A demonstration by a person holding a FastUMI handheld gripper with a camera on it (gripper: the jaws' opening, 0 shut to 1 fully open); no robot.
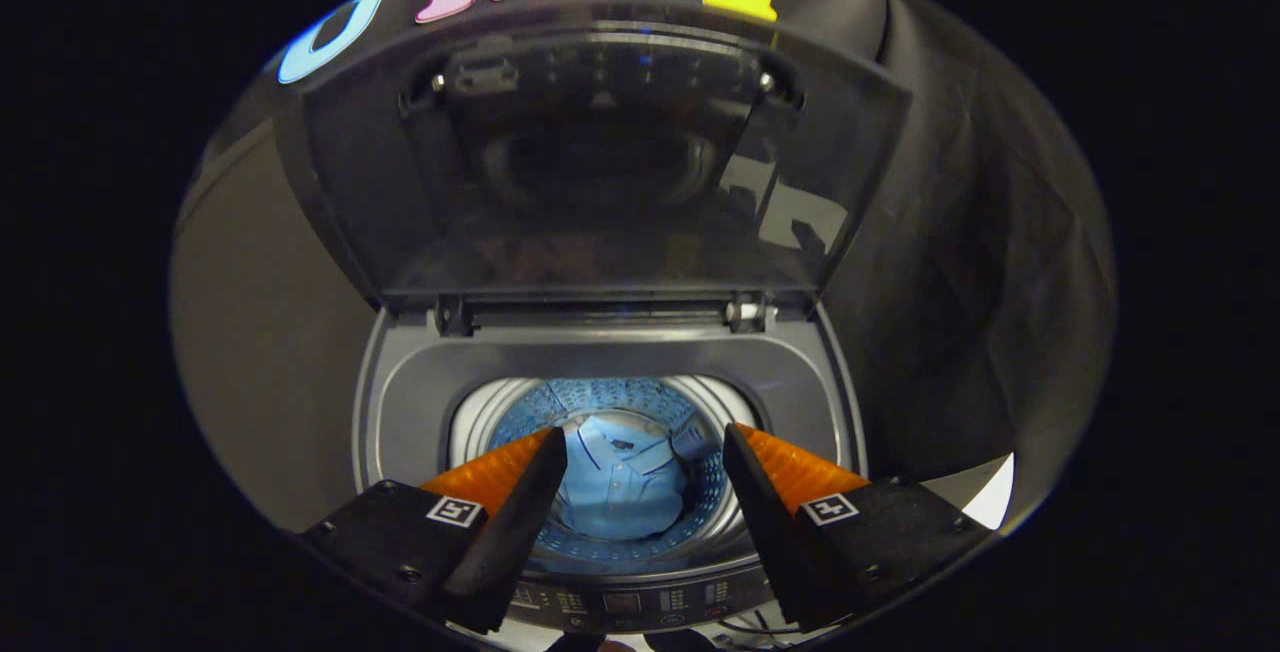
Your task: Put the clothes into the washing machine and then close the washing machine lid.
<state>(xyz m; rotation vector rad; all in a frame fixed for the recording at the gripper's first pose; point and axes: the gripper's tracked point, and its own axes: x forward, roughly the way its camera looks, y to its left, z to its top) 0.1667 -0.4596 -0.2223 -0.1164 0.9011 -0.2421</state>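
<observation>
The washing machine [610, 402] stands with its top opening facing the gripper [643, 452], and everything here is placed relative to that opening. The lid [600, 152] is raised, standing up from its two hinges along the far edge of the opening; its dark, glossy inner face reflects the drum below. Down inside the drum [640, 402], whose perforated wall and pale ring are visible around the mouth, lies a light blue collared shirt [618, 487], loosely folded, collar toward the far side, resting at the bottom of the tub. The gripper is poised above the near edge of the opening, its jaws spread wide apart with nothing between them; the shirt shows through the gap, well below and clear of both fingers. No contact between the fingers and the garment or the machine is seen. The control panel [625, 604] runs along the near rim of the machine, directly below the gap between the fingers; its markings are too small to make out. The grey surround of the opening is bare. Black cloth hangs behind the lid and to the right of the machine, and a plain tan wall [260, 332] stands to its left.
</observation>
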